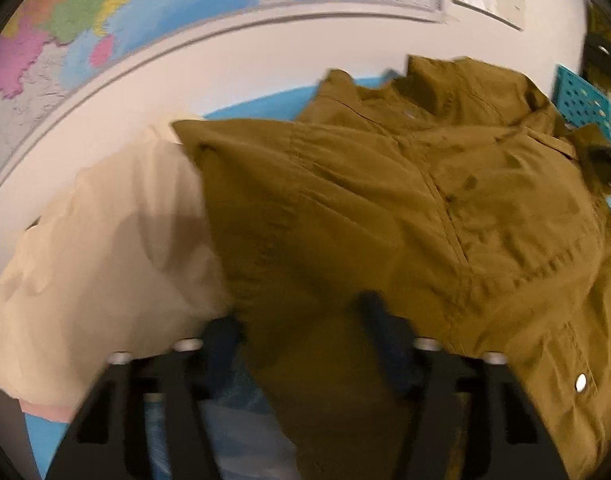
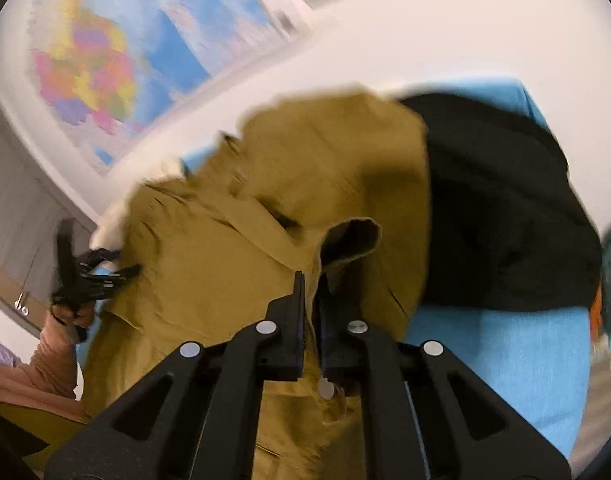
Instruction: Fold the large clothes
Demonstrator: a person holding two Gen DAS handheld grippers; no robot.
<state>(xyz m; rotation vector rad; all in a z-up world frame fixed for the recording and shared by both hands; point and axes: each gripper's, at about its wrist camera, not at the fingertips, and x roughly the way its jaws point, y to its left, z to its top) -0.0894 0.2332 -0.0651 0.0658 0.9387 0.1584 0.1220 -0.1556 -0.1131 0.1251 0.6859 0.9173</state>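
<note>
A large mustard-brown shirt [image 1: 385,200] lies crumpled on a blue-covered table [image 2: 505,360], its collar toward the far side. My left gripper [image 1: 299,320] is at the shirt's near edge. Its fingers stand well apart and brown cloth drapes through the gap between them. In the right wrist view the same gripper [image 2: 105,272] shows blurred at the shirt's left edge, held by a person's hand [image 2: 65,316]. My right gripper [image 2: 311,284] is shut on a raised fold of the shirt [image 2: 265,240], with cloth pinched between its near-touching fingers.
A cream garment [image 1: 105,240] lies to the left of the shirt, partly under it. A black garment [image 2: 505,208] lies on its right. A teal perforated basket [image 1: 581,100] stands at the far right. A world map [image 1: 185,0] hangs on the white wall behind.
</note>
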